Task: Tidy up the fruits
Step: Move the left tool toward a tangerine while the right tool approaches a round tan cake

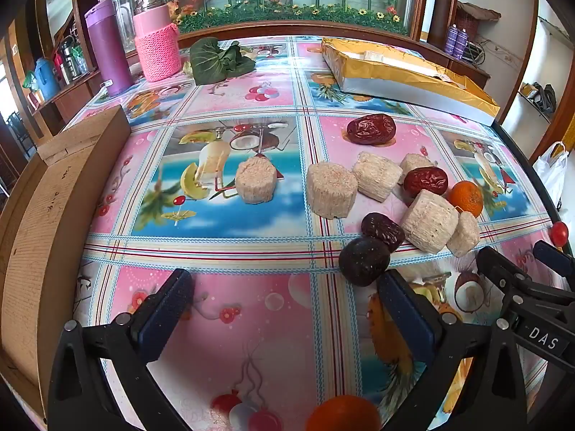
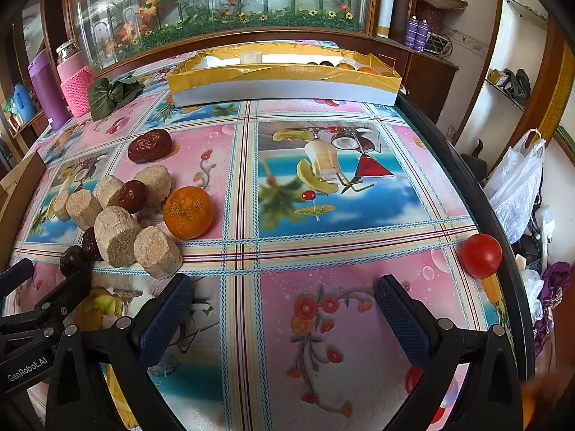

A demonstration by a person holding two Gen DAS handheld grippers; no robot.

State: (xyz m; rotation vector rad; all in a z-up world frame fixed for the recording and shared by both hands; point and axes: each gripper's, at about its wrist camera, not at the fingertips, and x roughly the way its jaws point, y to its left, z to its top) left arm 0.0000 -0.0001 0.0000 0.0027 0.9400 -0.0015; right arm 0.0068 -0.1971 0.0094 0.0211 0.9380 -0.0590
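Note:
Fruits and snacks lie loose on the patterned tablecloth: an orange (image 2: 188, 212), a red cherry tomato (image 2: 481, 255) near the right table edge, red dates (image 1: 371, 128) (image 1: 426, 181), a dark plum (image 1: 363, 261), and several beige puffed-rice cakes (image 1: 256, 180). Another orange (image 1: 343, 413) sits at the bottom edge of the left wrist view. My left gripper (image 1: 284, 298) is open and empty, with the plum just ahead of its right finger. My right gripper (image 2: 284, 301) is open and empty, over bare cloth between the cake pile and the tomato.
A yellow-lined white box (image 2: 287, 82) with some fruit inside stands at the back. A wooden steamer (image 1: 46, 222) is at the left. A purple bottle (image 1: 107, 46), a pink knit-covered jar (image 1: 154, 46) and a green leaf (image 1: 215, 61) stand at back left. Plastic bags (image 2: 514, 186) hang off the right.

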